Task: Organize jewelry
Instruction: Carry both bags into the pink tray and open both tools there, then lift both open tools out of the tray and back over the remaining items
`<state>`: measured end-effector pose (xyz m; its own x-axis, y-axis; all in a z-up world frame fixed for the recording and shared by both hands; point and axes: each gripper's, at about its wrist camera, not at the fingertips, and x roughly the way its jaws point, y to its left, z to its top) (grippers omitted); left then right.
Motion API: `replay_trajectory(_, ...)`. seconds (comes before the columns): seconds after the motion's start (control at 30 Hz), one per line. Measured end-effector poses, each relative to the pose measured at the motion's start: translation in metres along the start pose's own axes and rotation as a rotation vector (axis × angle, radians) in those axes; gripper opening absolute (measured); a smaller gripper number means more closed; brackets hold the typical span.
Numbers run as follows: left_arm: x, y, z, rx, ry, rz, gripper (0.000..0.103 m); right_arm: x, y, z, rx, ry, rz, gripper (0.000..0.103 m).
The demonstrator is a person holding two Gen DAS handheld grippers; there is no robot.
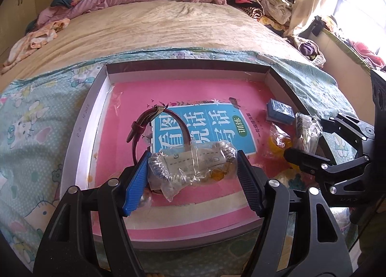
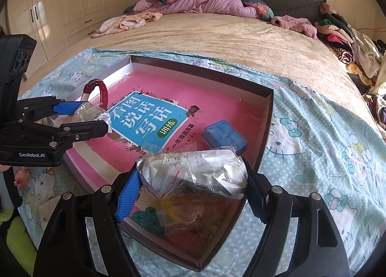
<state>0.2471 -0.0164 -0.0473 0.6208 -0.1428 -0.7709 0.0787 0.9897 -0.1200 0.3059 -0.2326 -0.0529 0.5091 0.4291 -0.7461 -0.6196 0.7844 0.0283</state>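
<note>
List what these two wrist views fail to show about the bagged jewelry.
- Left wrist view: the clear bag glares and crumples, so the coiled silver piece inside is unclear.
- Right wrist view: the second bag holds folded paper that hides its contents.
- Right wrist view: the yellow item beneath is covered by that bag.

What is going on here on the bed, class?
A person holds a tool in each hand over a shallow box on the bed. The left tool grips a clear bag with a silver bracelet; the right tool grips another clear bag with paper inside. A red watch and a small blue case lie in the box.
</note>
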Motion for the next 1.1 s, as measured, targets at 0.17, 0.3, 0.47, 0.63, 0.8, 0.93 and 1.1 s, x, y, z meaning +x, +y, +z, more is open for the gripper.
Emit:
replay_trajectory(0.17, 0.001, 0.001, 0.001, 0.0, 0.0, -0.003, 0.061, 0.0, 0.001, 0.0, -0.005, 0.0, 0.006, 0.076)
replay_trajectory(0.3, 0.001, -0.001, 0.002, 0.004, 0.002, -0.004, 0.061, -0.003, 0.002, 0.0, -0.006, -0.005, 0.0, 0.08)
replay_trajectory(0.47, 0.002, -0.006, 0.0, 0.014, 0.011, -0.008, 0.061, -0.019, 0.001, -0.003, 0.0, -0.043, -0.018, 0.086)
replay_trajectory(0.63, 0.001, -0.013, -0.002, 0.025, 0.018, -0.01, 0.062, -0.043, -0.009, -0.007, 0.04, -0.085, -0.034, 0.092)
replay_trajectory(0.8, -0.005, -0.016, -0.002, 0.031, 0.011, -0.009, 0.07, -0.063, -0.015, -0.014, 0.071, -0.113, -0.046, 0.093)
replay_trajectory(0.93, -0.014, -0.017, -0.001, 0.032, -0.004, -0.006, 0.072, -0.076, -0.018, -0.018, 0.085, -0.131, -0.051, 0.094)
replay_trajectory(1.1, -0.031, -0.018, -0.001, 0.03, -0.032, -0.004, 0.081, -0.093, -0.019, -0.023, 0.096, -0.155, -0.054, 0.094)
